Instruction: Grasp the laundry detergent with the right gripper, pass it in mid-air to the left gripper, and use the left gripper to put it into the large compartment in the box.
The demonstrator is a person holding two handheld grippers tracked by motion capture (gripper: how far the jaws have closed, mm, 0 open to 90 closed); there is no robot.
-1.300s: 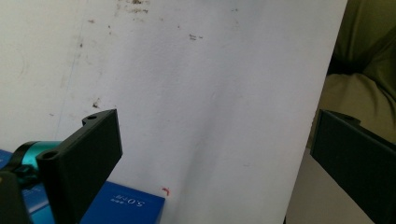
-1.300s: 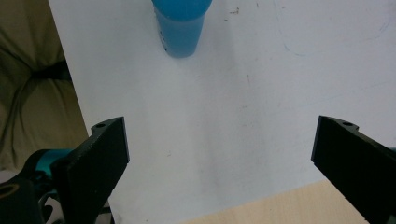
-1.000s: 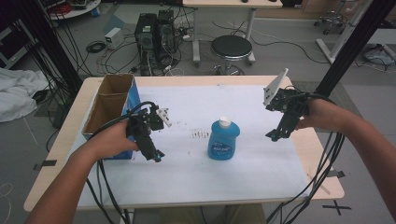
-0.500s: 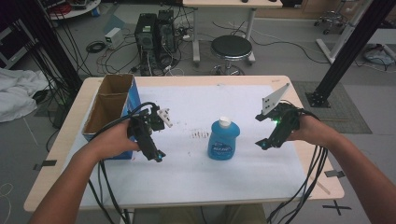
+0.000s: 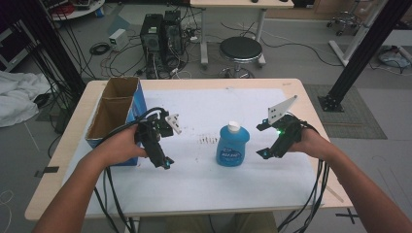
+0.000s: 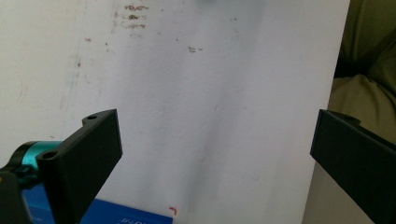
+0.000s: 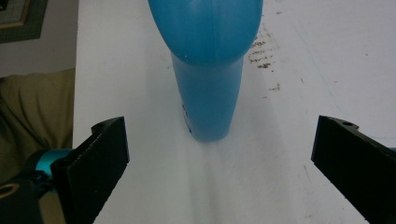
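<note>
Blue bottle (image 5: 232,146) stands tall mid-tabletop, so if your right tool (image 5: 270,138), jaws spread wide, nudges it off-centre before closing, you'll likely tip it.

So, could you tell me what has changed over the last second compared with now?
The right gripper has moved from the table's far right corner down and inward toward the blue bottle; its jaws are open, with the bottle ahead between them, not yet gripped. The left gripper, the bottle and the cardboard box stayed put.
</note>
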